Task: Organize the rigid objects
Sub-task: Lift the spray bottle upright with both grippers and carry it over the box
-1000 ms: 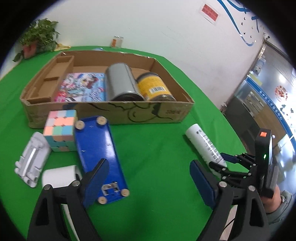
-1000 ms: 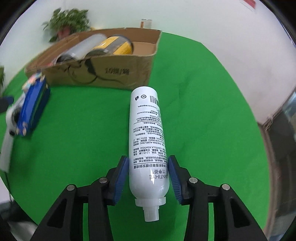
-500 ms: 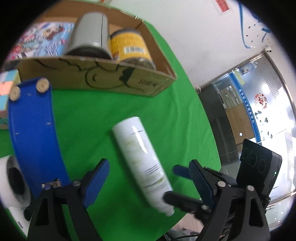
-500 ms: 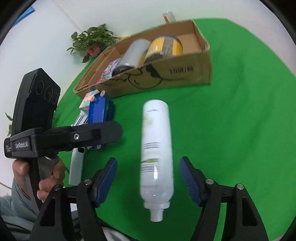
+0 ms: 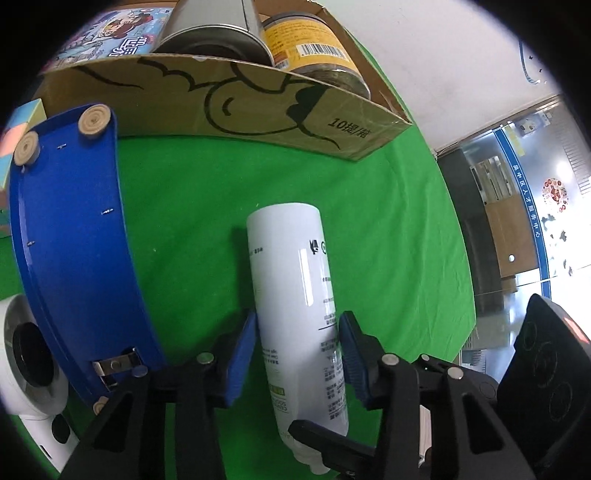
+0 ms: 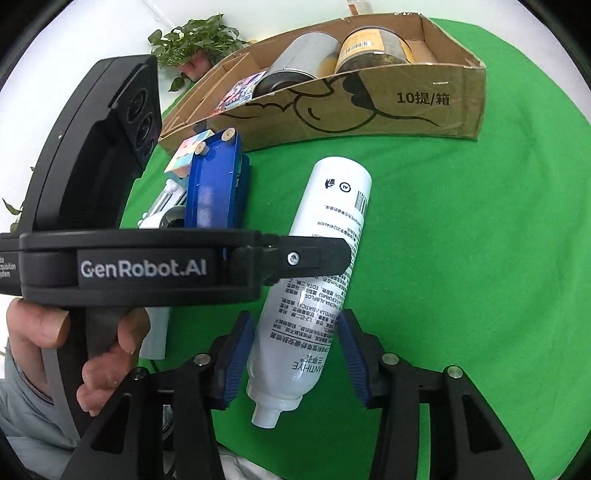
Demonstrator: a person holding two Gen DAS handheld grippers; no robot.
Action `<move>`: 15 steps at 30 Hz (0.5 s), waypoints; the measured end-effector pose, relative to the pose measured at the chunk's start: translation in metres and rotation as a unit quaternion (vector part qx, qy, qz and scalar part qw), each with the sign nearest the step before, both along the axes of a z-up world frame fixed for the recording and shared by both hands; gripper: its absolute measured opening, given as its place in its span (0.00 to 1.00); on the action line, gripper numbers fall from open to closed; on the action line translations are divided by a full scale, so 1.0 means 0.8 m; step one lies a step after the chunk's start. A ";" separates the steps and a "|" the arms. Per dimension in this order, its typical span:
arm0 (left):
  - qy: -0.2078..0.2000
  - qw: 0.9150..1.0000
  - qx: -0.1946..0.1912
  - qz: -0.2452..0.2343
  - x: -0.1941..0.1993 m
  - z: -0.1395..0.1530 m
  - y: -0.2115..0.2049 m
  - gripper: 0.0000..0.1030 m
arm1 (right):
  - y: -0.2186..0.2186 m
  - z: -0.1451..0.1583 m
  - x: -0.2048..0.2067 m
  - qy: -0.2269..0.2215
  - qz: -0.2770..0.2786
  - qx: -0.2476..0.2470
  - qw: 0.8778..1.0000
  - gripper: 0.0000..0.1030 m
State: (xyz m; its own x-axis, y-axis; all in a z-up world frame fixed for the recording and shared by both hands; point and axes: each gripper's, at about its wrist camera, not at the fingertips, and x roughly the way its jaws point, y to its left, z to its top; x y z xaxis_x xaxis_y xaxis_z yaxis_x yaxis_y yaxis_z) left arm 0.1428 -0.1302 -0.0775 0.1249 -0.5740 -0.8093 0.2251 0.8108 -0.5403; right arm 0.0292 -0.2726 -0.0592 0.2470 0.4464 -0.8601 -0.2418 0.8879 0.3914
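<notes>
A white bottle [image 5: 295, 295] with printed text lies between the blue pads of my left gripper [image 5: 295, 350], which is shut on its body. In the right wrist view the same bottle [image 6: 314, 266] points its nozzle toward the camera. My right gripper [image 6: 295, 354] straddles the bottle's lower end with its jaws open, the pads standing off the bottle on both sides. The left gripper's black body [image 6: 147, 266] crosses over the bottle in that view. A cardboard box [image 6: 369, 107] behind holds a grey can [image 6: 295, 70], a yellow-labelled jar [image 6: 369, 48] and a picture book [image 5: 110, 33].
A blue board with wooden wheels [image 5: 66, 240] lies left of the bottle on the green cloth [image 6: 461, 258]. A pastel cube [image 6: 184, 155] and a white device [image 5: 29, 354] sit beside it. A potted plant [image 6: 192, 40] stands at the back.
My left gripper moved in over the bottle and closed on it. My right gripper, shut on the bottle a second ago, has opened.
</notes>
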 end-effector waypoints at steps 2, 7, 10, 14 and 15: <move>0.000 1.000 0.000 0.000 0.000 0.001 -0.001 0.43 | -0.002 0.002 -0.002 -0.004 -0.001 -0.002 1.000 0.44; -0.002 1.000 -0.004 0.010 0.002 0.008 0.004 0.41 | -0.016 0.004 -0.006 -0.002 -0.006 0.004 1.000 0.43; -0.023 0.999 -0.017 0.019 -0.001 0.026 0.015 0.41 | -0.023 0.013 -0.006 -0.012 -0.016 0.012 1.000 0.41; -0.050 0.998 -0.032 0.031 0.004 0.048 0.018 0.40 | -0.032 0.033 0.001 -0.040 -0.030 0.022 0.999 0.39; -0.057 0.997 -0.035 0.035 0.005 0.054 0.019 0.40 | -0.033 0.040 0.004 -0.047 -0.031 0.021 0.998 0.39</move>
